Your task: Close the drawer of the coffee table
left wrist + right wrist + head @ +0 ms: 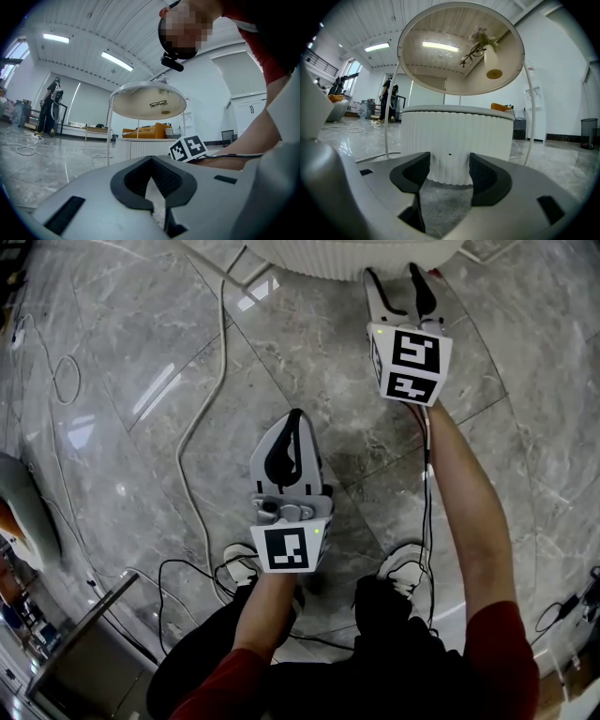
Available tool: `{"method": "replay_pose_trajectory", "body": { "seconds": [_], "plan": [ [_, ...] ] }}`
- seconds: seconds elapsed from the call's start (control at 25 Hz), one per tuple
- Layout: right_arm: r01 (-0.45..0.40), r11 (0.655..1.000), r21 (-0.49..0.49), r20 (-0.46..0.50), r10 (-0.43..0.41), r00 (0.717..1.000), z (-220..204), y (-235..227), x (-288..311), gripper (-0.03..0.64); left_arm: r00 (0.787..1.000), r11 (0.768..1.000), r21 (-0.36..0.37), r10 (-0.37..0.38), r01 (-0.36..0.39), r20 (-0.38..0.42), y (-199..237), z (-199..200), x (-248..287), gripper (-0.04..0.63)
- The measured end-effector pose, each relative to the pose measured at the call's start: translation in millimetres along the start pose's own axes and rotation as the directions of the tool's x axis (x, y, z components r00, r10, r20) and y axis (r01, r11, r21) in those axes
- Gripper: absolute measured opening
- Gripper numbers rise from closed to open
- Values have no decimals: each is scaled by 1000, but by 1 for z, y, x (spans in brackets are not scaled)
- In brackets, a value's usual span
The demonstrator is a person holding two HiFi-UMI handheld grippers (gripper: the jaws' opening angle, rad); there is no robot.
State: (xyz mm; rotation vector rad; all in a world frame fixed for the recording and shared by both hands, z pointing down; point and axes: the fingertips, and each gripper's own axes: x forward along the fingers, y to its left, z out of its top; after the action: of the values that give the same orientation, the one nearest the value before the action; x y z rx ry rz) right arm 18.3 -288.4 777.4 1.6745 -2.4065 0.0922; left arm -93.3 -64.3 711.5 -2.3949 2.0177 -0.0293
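Right gripper view: right gripper (449, 172) jaws apart, white ribbed round coffee table (454, 136) just ahead; left gripper (152, 174) pinched together, empty. We judge approach step; push next.

Hand-held grippers: 2, i.e. 1 left hand-held gripper (296, 418) and 1 right hand-held gripper (394, 276). Coffee table (459, 140): 1. Eyeglasses (469, 56): 1 pair. Vase (490, 58): 1. Sneakers (242, 565): 2. Ceiling light strips (56, 38): 2.
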Motion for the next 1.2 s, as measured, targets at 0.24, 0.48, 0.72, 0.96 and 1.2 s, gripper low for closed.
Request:
{"method": "replay_pose_trajectory", "body": {
  "seconds": [0.24, 0.48, 0.72, 0.96, 1.2],
  "plan": [
    [-88, 995, -42, 6, 88, 996, 0, 10, -11, 267, 1000, 999, -34, 9, -9, -2, 0, 1, 3, 14],
    [-127, 992, -2, 38, 127, 991, -4, 18, -58, 267, 1000, 998, -49, 29, -29, 5, 1, 6, 7, 14],
    [-164, 986, -7, 36, 164, 986, -25, 29, -124, 267, 1000, 1000, -12, 25, -25, -3, 1, 7, 6, 14],
    [-149, 988, 47, 46, 147, 988, -23, 28, -185, 266, 1000, 1000, 17, 12, -12, 12, -2, 6, 4, 13],
    [-74, 994, 80, 5, 74, 997, -33, 13, -234, 266, 1000, 1000, 17, 18, -18, -6, -1, -1, 0, 14]
  ]
}}
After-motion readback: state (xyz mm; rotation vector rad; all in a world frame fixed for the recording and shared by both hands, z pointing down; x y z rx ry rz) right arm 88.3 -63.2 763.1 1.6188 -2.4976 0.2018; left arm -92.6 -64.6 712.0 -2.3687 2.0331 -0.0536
